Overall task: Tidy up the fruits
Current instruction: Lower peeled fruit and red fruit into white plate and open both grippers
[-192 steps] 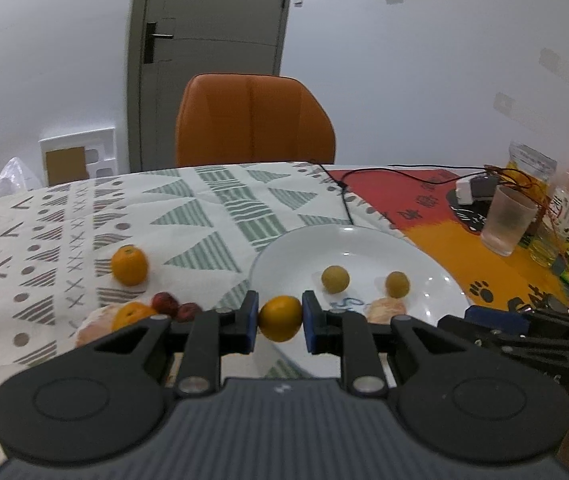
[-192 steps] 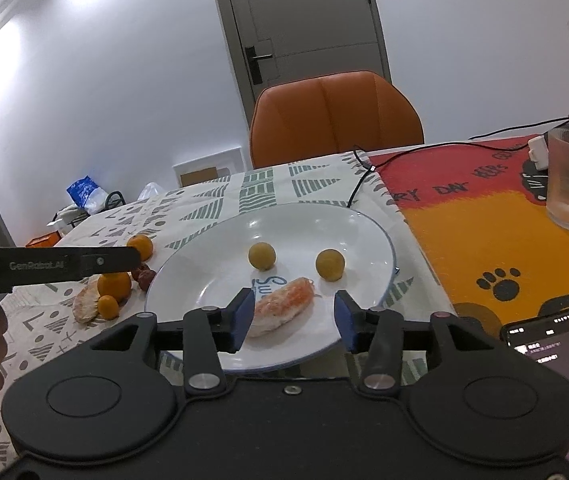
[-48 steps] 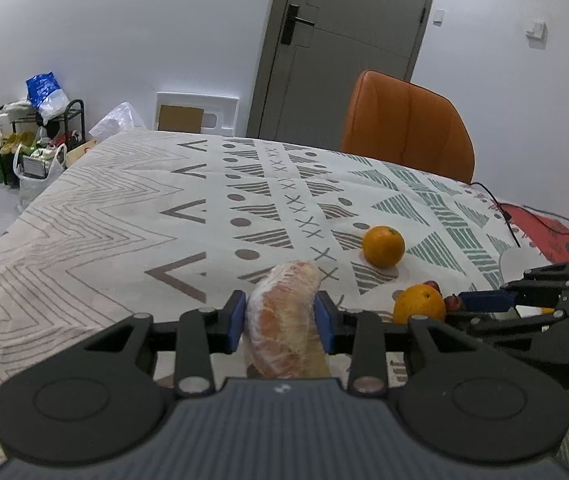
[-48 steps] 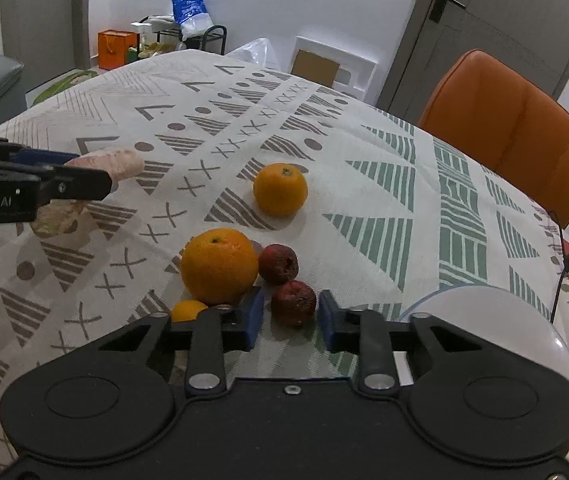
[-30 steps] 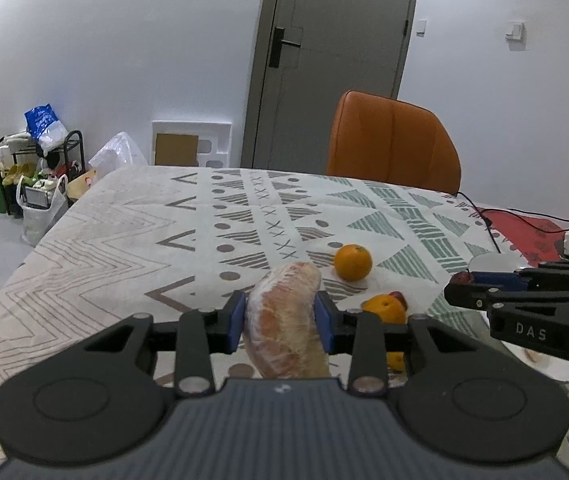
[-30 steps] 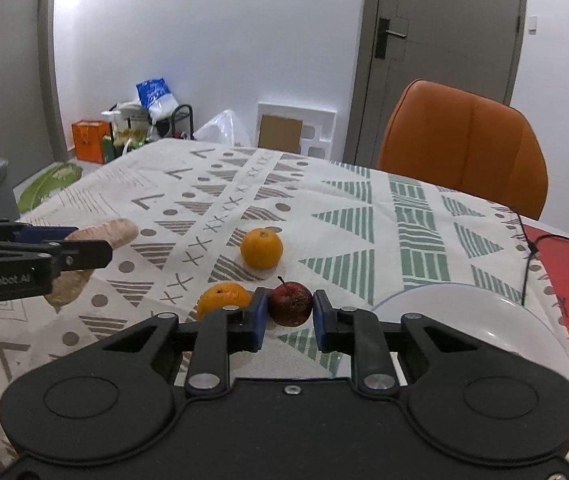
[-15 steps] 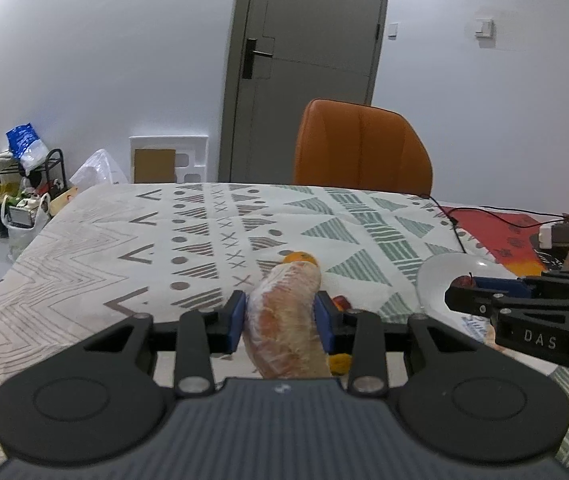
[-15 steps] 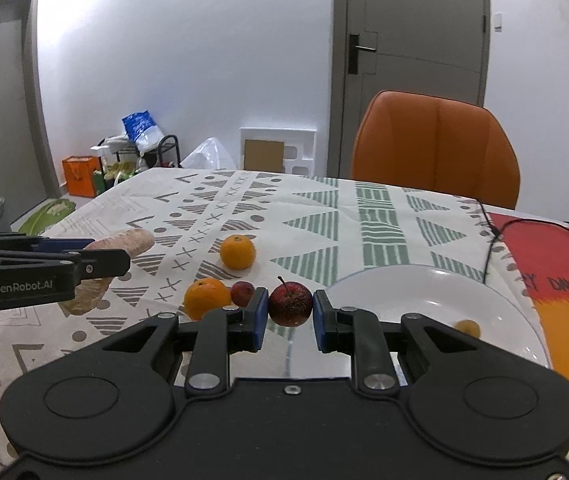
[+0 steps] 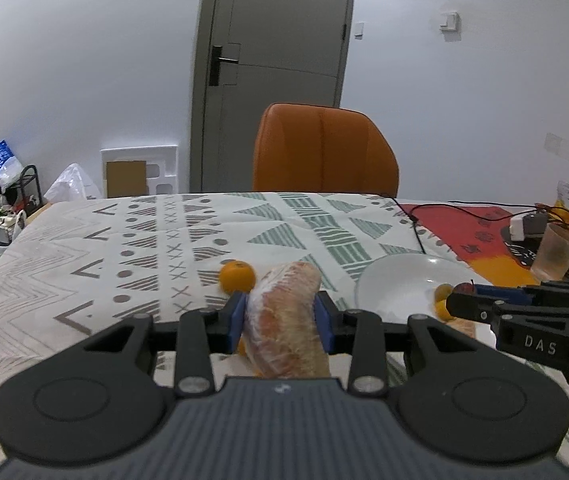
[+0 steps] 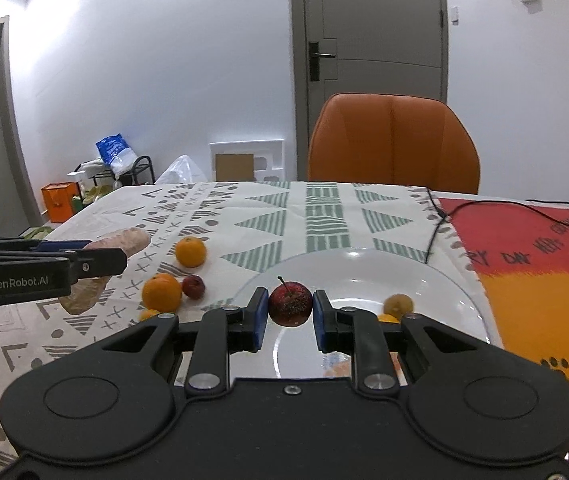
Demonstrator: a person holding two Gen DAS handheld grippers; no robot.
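Holding two fruits at once, we risk most at the closest point: our right gripper (image 10: 286,314) pinches a small red apple (image 10: 289,304) by its round sides, low in the middle of the right wrist view, and a round, smooth fruit like that could squirt out if we tilt or loosen early. It hangs above the near rim of the white plate (image 10: 436,280), so a slip could send it rolling over the edge. Our left gripper (image 9: 280,322) squeezes a peeled citrus segment (image 9: 284,316), centre of the left wrist view; it looks soft, and too much pressure could crush it. On the plate lie small yellow fruits (image 10: 398,304) that a dropped apple could knock. Farther left on the patterned tablecloth (image 10: 324,208) wait two oranges (image 10: 161,292), a second red apple (image 10: 193,286) and a tiny orange fruit. Both grippers head for one plate and could bump.

Against the view half a second ago, the apple sits lower over the plate's rim, and the plate fills more of the frame; the segment remains gripped alike.
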